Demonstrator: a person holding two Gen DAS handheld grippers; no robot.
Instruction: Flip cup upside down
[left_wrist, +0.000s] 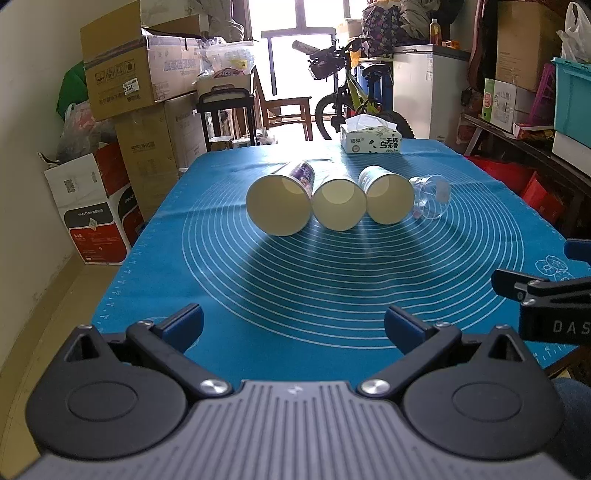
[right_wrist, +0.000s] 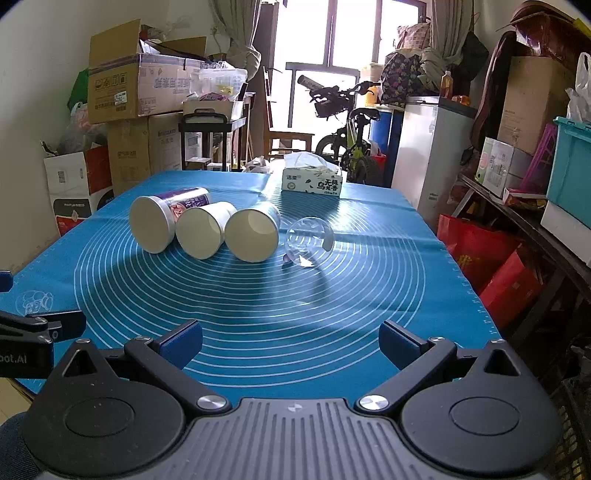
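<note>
Four cups (right_wrist: 251, 236) lie sideways on the mat (right_wrist: 258, 314); both tools gape.

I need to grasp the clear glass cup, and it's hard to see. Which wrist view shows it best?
The right wrist view: the clear cup lies nearer centre, round rim outlined. In the left wrist view it is fainter, off right beside the paper cups.

Cups: three paper cups (left_wrist: 277, 206) (left_wrist: 339, 205) (left_wrist: 389, 199) and a clear glass (left_wrist: 432, 195) lie on their sides in a row — mouths toward the camera.
Mat: blue mat (left_wrist: 332, 280) on the bench.
Left claw (left_wrist: 293, 325): spread wide, empty.
Far end: tissue box (left_wrist: 370, 138).
</note>
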